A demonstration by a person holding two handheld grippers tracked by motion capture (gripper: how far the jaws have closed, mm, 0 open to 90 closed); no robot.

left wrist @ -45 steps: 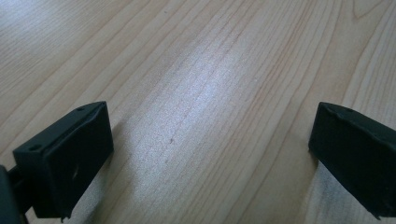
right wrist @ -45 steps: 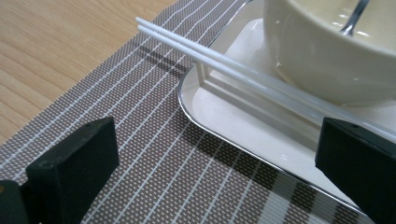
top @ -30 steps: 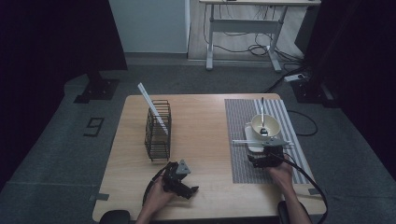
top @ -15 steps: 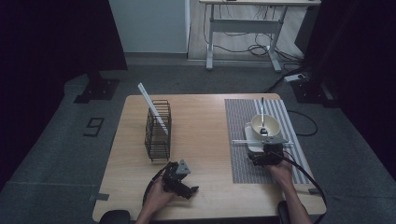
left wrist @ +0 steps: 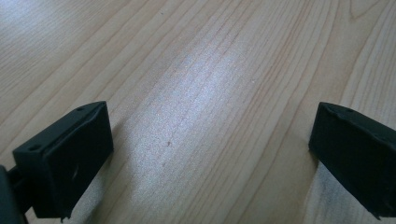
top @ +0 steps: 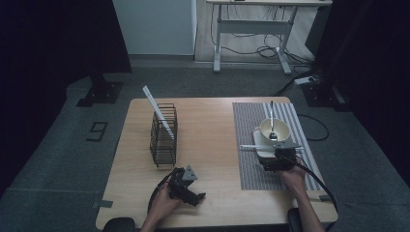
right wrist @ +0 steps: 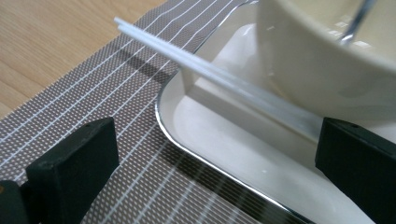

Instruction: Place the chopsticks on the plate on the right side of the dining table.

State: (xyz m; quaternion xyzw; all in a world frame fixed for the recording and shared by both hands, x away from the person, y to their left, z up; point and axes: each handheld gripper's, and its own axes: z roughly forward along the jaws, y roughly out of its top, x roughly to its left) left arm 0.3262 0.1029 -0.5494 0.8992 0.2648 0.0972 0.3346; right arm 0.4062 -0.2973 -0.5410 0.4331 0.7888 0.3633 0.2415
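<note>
A cream bowl (top: pixel 274 128) with a metal spoon (top: pixel 271 115) in it stands on a white square plate (top: pixel 260 141) on the striped placemat (top: pixel 249 121). White chopsticks (top: pixel 254 146) lie across the plate's near side. My right gripper (top: pixel 275 162) is at the plate's front edge. In the right gripper view it (right wrist: pixel 215 156) is open, its jaws either side of the plate's corner (right wrist: pixel 219 126). The chopsticks (right wrist: pixel 205 65) and bowl (right wrist: pixel 317 60) are just ahead. My left gripper (top: pixel 197 197) rests on the table near the front edge, open (left wrist: pixel 210 154) over bare wood.
A black wire rack (top: pixel 163 137) stands left of centre on the wooden table (top: pixel 208 125), with a white flat plate (top: pixel 154 108) leaning in it. Bare wood lies between rack and placemat. Cables trail from both grippers toward the front edge.
My right gripper has crept slightly forward toward the white plate. The left gripper has stayed where it was.
</note>
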